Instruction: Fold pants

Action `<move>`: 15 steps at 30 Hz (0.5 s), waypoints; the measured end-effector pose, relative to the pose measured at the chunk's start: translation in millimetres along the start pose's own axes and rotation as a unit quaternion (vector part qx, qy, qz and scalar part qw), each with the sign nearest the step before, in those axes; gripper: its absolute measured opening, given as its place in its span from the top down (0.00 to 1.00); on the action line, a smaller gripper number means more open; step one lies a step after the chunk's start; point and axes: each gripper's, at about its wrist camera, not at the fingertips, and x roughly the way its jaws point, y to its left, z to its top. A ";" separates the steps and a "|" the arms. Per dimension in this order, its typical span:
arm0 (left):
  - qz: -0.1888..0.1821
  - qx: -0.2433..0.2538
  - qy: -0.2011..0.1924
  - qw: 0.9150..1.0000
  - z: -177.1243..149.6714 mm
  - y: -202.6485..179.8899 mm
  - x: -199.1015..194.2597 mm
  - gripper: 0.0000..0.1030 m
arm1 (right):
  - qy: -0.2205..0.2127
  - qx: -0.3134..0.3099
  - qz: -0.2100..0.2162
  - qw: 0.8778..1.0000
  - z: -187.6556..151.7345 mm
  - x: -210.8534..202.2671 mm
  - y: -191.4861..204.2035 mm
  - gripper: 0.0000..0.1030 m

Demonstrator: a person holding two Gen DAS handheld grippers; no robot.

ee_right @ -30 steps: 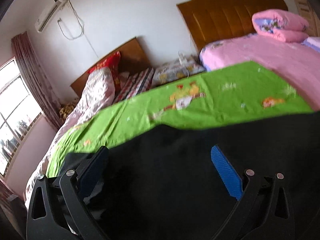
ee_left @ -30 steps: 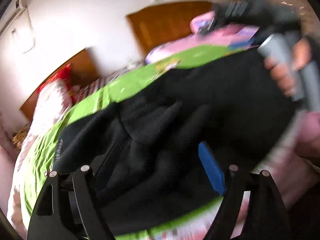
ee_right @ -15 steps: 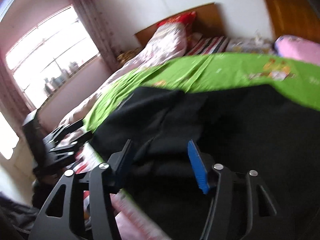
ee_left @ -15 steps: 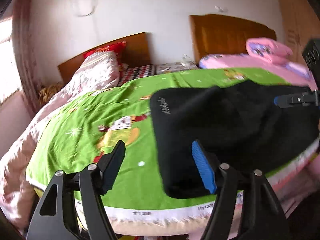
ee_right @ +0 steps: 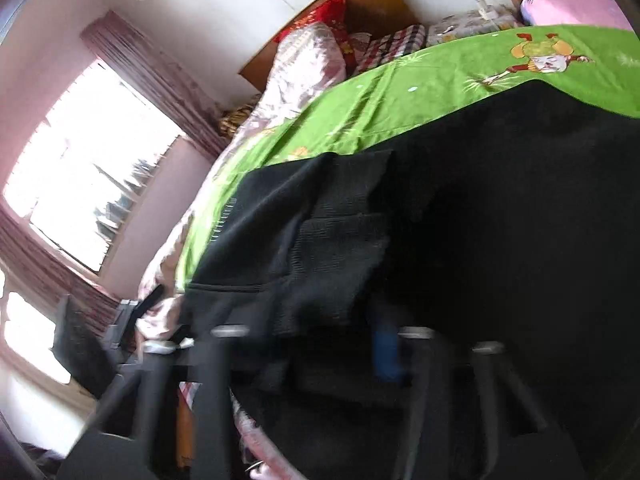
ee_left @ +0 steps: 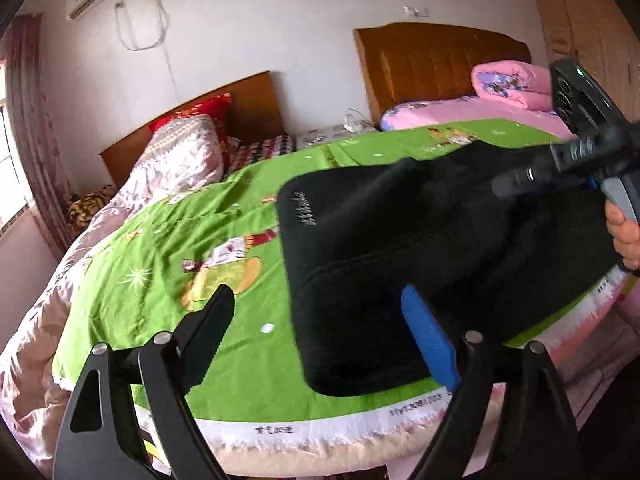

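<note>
Black pants (ee_left: 420,240) lie folded on the green blanket (ee_left: 180,260), reaching the bed's front edge. My left gripper (ee_left: 320,328) hovers over their near left corner with its jaws opening; the blue pad (ee_left: 424,336) is above the fabric, the black finger (ee_left: 216,312) above the blanket, and neither touches. A hand (ee_left: 624,232) holds my right gripper (ee_left: 516,180) at the pants' right side. In the blurred right wrist view the right gripper (ee_right: 332,328) is closing on a raised fold of the pants (ee_right: 500,200), which hides its fingertips.
A pink flowered quilt (ee_left: 176,160) and a red pillow (ee_left: 196,114) lie at the bed's far left. A second bed with pink bedding (ee_left: 512,84) stands at the right. A bright window (ee_right: 88,160) is on the left. The bed's front edge (ee_left: 280,428) is near.
My left gripper has drawn back off the crumpled pants to their left corner and widened. My right gripper has swung left and down and closed on a fold of the pants.
</note>
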 end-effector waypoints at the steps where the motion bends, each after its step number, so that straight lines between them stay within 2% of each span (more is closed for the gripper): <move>1: 0.002 -0.003 -0.002 1.000 1.6 2.6 -2.1 0.17 | -0.012 -0.012 0.003 1.000 -4.4 -8.4 8.7 0.90; 5: -0.008 -0.020 -0.030 0.999 10.5 9.0 -19.7 0.17 | -0.054 -0.060 0.000 0.997 -13.7 -43.1 43.4 0.91; 9: -0.025 -0.055 -0.047 0.997 18.7 18.2 -24.5 0.12 | -0.044 -0.051 -0.015 0.998 -22.8 -47.9 31.9 0.91; 11: -0.013 -0.063 -0.035 0.997 21.2 21.2 -15.4 0.10 | -0.025 -0.032 -0.026 0.999 -27.0 -33.2 13.9 0.91; 13: 0.002 -0.057 -0.004 0.998 20.5 21.0 6.0 0.10 | 0.002 -0.014 -0.023 1.000 -32.9 -15.2 -0.4 0.91; 15: 0.011 -0.045 0.031 0.998 14.4 16.3 28.7 0.10 | 0.005 -0.014 -0.021 1.000 -34.3 -10.9 -2.1 0.90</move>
